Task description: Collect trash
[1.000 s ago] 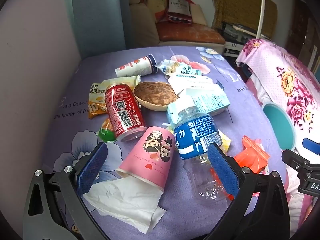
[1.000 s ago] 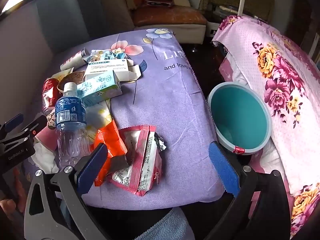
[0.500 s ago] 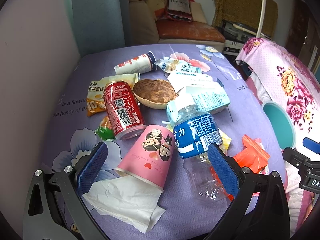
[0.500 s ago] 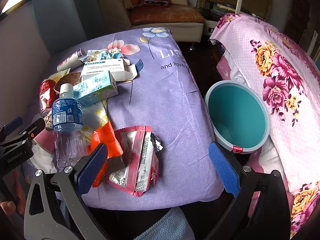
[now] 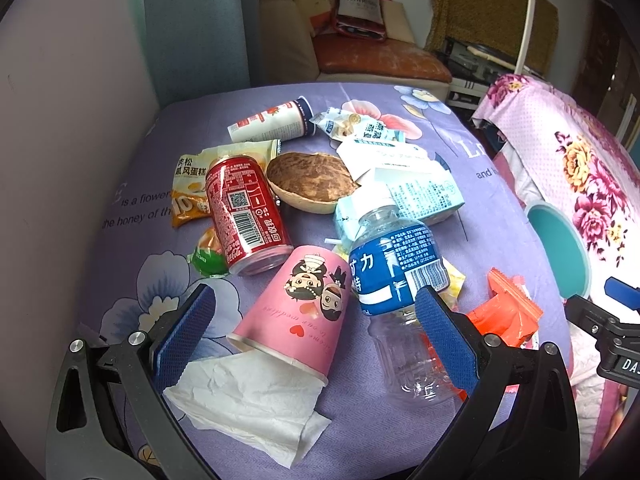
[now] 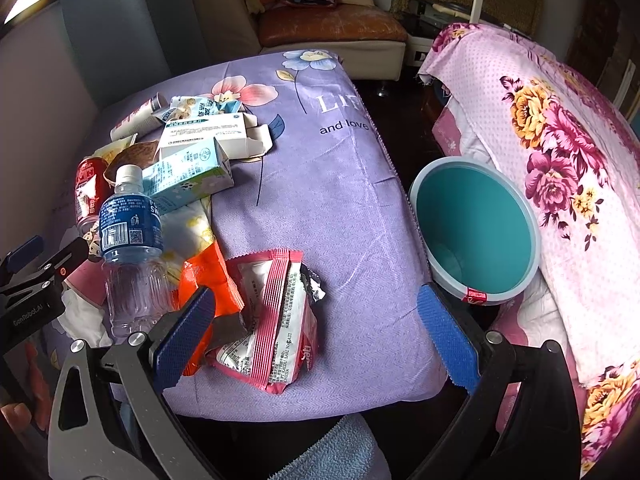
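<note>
Trash litters the purple flowered tablecloth. In my L wrist view, L gripper has jaws wide apart, holding nothing; between the pads lies a pink paper cartoon cup on its side, mouth toward 6 o'clock, touching a crumpled white tissue. At 1 o'clock of the cup, a clear plastic bottle w/ blue label; at 11, a red soda can. In R view, R gripper is also spread wide, empty, w/ a pink-red striped foil wrapper between the pads and an orange wrapper at its 9. Teal round bin sits off the table edge at 2 o'clock.
</note>
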The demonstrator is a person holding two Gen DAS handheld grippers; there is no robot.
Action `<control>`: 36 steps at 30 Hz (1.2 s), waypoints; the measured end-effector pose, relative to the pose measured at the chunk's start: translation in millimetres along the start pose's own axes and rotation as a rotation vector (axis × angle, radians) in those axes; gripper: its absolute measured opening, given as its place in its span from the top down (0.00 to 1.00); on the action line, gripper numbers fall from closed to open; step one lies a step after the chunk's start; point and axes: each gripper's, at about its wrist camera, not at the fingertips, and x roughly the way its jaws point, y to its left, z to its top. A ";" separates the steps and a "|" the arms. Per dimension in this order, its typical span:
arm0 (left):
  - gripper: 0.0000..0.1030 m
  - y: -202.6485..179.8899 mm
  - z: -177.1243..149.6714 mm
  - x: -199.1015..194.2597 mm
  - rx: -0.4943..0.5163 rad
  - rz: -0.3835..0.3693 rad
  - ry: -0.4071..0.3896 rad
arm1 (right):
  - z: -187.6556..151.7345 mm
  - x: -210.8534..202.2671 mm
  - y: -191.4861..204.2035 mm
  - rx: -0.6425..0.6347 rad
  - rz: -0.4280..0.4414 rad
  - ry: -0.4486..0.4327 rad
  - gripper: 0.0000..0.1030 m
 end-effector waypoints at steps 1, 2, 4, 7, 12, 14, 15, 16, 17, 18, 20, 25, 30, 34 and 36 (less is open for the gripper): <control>0.03 1.1 0.6 1.1 -0.001 -0.002 0.001 | -0.1 0.3 -0.2 0.000 -0.001 0.001 0.06; 0.03 1.1 0.3 1.3 -0.001 -0.003 0.003 | -0.3 0.5 -0.4 -0.001 -0.003 0.003 0.06; 0.03 3.0 0.5 1.8 -0.004 -0.003 0.005 | -0.9 1.0 -0.8 0.001 -0.001 0.005 0.06; 0.03 4.2 0.7 2.2 -0.005 -0.004 0.006 | -1.6 3.6 0.0 0.003 -0.002 0.013 0.06; 0.03 9.2 1.0 2.6 -0.016 -0.005 0.008 | -2.1 4.2 0.3 0.003 0.000 0.015 0.06; 0.03 11.4 1.5 3.6 -0.020 -0.008 0.010 | -1.9 4.1 1.0 0.004 0.002 0.014 0.06; 0.03 11.6 0.7 3.6 -0.021 -0.008 0.011 | -1.9 4.2 1.6 0.004 0.003 0.015 0.06; 0.03 12.8 1.7 4.6 -0.022 -0.010 0.014 | -1.9 4.4 2.4 0.003 0.004 0.016 0.06; 0.03 13.3 1.6 4.8 -0.022 -0.010 0.016 | -2.0 4.5 3.2 0.002 0.005 0.017 0.06; 0.03 13.9 1.6 5.1 -0.023 -0.011 0.017 | -2.1 4.7 4.1 0.000 0.007 0.019 0.06; 0.03 16.4 3.4 5.8 -0.027 -0.016 0.020 | -1.9 4.7 6.1 -0.002 0.017 0.023 0.06; 0.03 16.6 3.5 5.9 -0.025 -0.014 0.019 | 0.7 2.4 11.2 -0.007 0.035 0.022 0.06; 0.03 21.5 3.9 7.0 -0.036 -0.024 0.027 | 3.0 2.9 16.2 -0.012 0.029 0.030 0.06; 0.03 28.9 4.6 9.5 -0.043 -0.034 0.033 | 3.8 2.6 19.2 -0.012 0.022 0.030 0.06; 0.03 31.7 5.0 10.1 -0.043 -0.038 0.033 | 4.8 2.8 19.9 -0.005 0.022 0.032 0.06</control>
